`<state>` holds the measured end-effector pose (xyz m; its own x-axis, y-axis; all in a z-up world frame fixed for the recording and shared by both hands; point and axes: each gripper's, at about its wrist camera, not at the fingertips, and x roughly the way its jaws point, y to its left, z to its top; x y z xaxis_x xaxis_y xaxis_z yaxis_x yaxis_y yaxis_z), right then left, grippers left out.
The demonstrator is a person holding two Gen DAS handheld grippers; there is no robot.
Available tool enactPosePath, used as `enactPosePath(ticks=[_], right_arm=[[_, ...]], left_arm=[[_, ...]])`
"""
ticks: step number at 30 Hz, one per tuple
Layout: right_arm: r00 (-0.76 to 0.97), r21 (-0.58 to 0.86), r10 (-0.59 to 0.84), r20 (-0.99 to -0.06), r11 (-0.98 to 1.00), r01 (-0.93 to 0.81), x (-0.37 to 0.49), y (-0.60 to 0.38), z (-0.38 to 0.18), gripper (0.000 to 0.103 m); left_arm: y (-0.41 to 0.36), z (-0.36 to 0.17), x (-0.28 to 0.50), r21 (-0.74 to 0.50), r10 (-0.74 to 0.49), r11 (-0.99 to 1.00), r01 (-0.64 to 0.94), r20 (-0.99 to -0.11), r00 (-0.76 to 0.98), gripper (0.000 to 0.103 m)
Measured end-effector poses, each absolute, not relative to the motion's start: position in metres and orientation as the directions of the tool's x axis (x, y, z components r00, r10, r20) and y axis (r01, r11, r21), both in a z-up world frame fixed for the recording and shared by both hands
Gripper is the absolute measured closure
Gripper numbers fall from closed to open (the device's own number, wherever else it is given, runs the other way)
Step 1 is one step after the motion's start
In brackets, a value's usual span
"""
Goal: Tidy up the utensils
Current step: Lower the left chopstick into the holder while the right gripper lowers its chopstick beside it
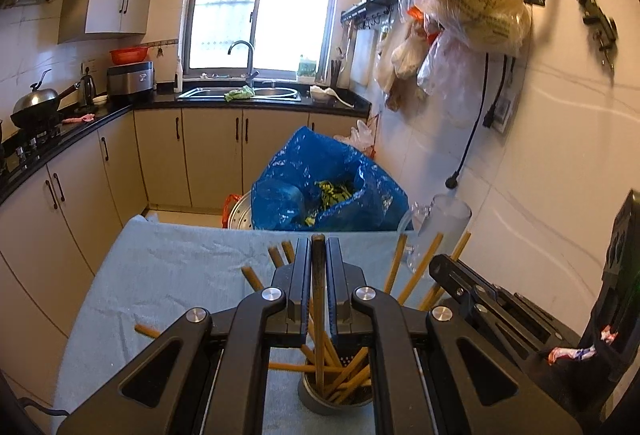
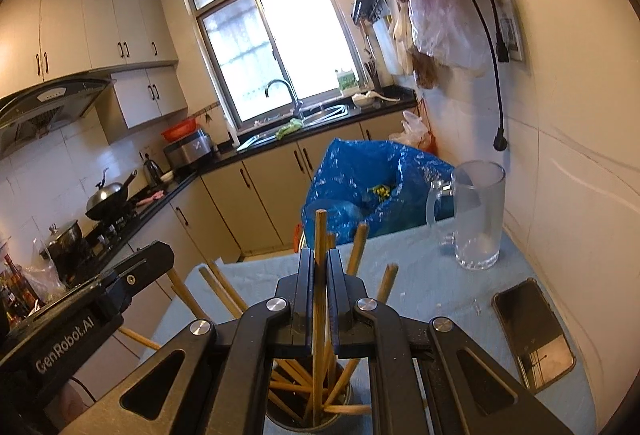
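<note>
A metal chopstick holder [image 1: 310, 393] [image 2: 280, 421] stands on the blue cloth right under both grippers, with several wooden chopsticks fanning out of it. My left gripper [image 1: 318, 247] is shut on one chopstick [image 1: 318, 315] that stands upright, its lower end inside the holder. My right gripper [image 2: 319, 259] is shut on another chopstick [image 2: 320, 235], also upright and reaching down into the holder. In the left wrist view the right gripper shows at the right; in the right wrist view the left gripper shows at the left.
A frosted glass mug [image 2: 478, 213] [image 1: 440, 227] stands at the table's far right by the wall. A black phone [image 2: 532, 331] lies on the cloth at right. A blue bag [image 1: 324, 187] [image 2: 372, 187] sits beyond the far table edge. Kitchen counters run along the left and back.
</note>
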<state>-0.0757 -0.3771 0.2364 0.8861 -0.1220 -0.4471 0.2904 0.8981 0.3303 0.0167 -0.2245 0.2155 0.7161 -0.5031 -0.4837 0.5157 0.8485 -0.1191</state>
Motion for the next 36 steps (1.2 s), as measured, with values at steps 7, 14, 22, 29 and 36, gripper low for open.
enactPosePath(ticks=[7, 14, 22, 29, 36], right_arm=[[0.876, 0.306, -0.119, -0.467, 0.908, 0.287, -0.078, -0.372, 0.227, 0.096], [0.877, 0.291, -0.122, -0.465, 0.914, 0.282, -0.080, -0.371, 0.226, 0.096], [0.875, 0.284, -0.122, -0.469, 0.917, 0.280, -0.080, -0.368, 0.226, 0.096], [0.870, 0.286, -0.125, -0.477, 0.914, 0.288, -0.080, -0.369, 0.225, 0.096], [0.870, 0.287, -0.125, -0.477, 0.914, 0.289, -0.080, -0.369, 0.225, 0.096]], left_arm=[[-0.224, 0.200, 0.013, -0.097, -0.486, 0.854, 0.512, -0.500, 0.717, 0.096], [-0.223, 0.200, 0.011, -0.087, -0.482, 0.855, 0.511, -0.496, 0.722, 0.096], [-0.220, 0.200, 0.009, -0.089, -0.479, 0.857, 0.507, -0.497, 0.723, 0.096], [-0.216, 0.200, 0.009, -0.087, -0.471, 0.862, 0.499, -0.498, 0.728, 0.096], [-0.215, 0.200, 0.009, -0.084, -0.467, 0.864, 0.496, -0.498, 0.731, 0.096]])
